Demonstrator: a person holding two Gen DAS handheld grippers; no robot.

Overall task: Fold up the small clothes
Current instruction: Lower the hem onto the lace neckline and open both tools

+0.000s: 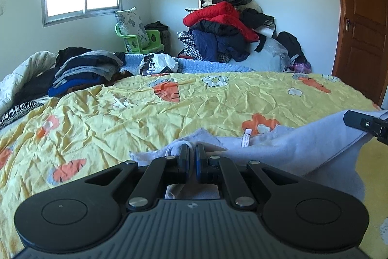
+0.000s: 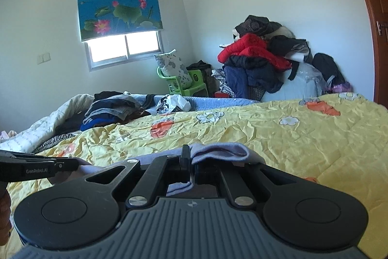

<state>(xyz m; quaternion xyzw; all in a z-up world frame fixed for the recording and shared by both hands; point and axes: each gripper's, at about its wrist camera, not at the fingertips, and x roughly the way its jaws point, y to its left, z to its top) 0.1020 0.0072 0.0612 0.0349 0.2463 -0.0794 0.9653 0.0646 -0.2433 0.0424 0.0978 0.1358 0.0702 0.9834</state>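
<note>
Over a bed (image 1: 218, 101) covered with a crumpled yellow quilt printed with orange carrots and white flowers, two black handheld tongs hold up one pale lavender-grey garment (image 1: 303, 145). Seen from the left wrist camera, the left tongs (image 1: 192, 152) are pressed together, pinching a bunched edge of the cloth between their tips. From there the garment stretches to the right, lifted off the quilt, with a small white label showing on its inner side. At the right border of that view the right tongs (image 1: 349, 119) reach in and touch the cloth's far upper edge.

From the right wrist camera, the right tongs (image 2: 191, 157) are likewise closed, gripping a rolled fold of the same garment (image 2: 218, 152), which drapes over one finger. The left tongs (image 2: 72, 164) enter from the left side, with cloth at their tips.

Farther back on the bed lies a stack of folded dark and grey clothes (image 1: 89, 69). Beyond the bed, a heap of jackets (image 1: 225, 23), one bright red, leans against the white wall. A green plastic chair (image 1: 148, 40) holding a patterned pillow stands under a window (image 1: 82, 4) with a lotus-print blind. A brown wooden door (image 1: 363, 16) is at the right.
</note>
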